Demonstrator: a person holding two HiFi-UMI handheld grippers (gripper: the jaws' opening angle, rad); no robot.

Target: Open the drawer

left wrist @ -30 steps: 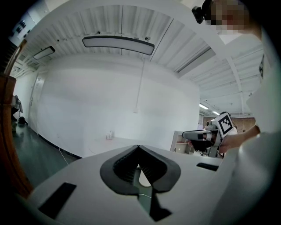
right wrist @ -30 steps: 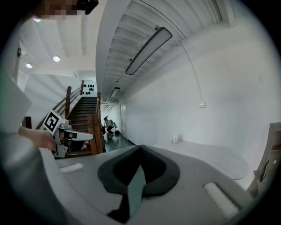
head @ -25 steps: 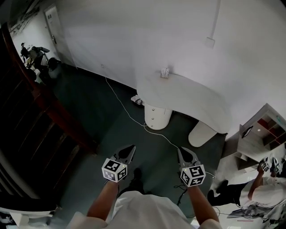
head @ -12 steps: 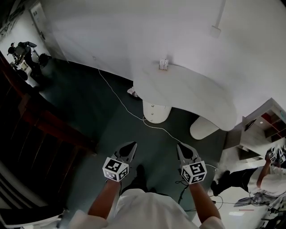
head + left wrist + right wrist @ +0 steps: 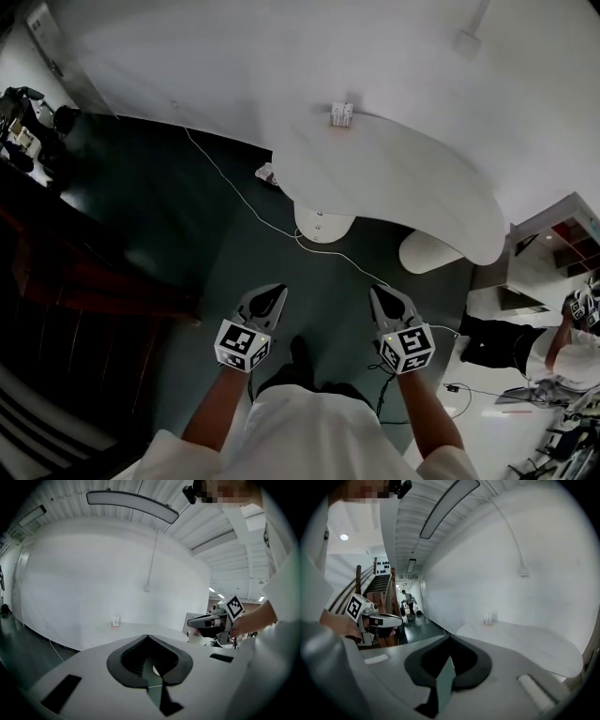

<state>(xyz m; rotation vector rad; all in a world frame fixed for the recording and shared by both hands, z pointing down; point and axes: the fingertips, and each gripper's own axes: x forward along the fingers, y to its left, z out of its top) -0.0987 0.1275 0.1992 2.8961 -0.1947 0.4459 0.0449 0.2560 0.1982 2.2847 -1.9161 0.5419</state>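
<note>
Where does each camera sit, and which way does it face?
Head view: on the person's head, facing steeply down at floor and white table; shows both forearms, left gripper, right gripper.
Left gripper view: on the left gripper, facing along its shut jaws toward the table; right gripper at right.
Right gripper view: on the right gripper, likewise facing the table; left gripper at left.
Shared: all three show the table and the small item on it.

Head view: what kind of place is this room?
Probably an office or lab hall: a curved white table against a plain wall, a dark wooden staircase, a cable across the floor.
</note>
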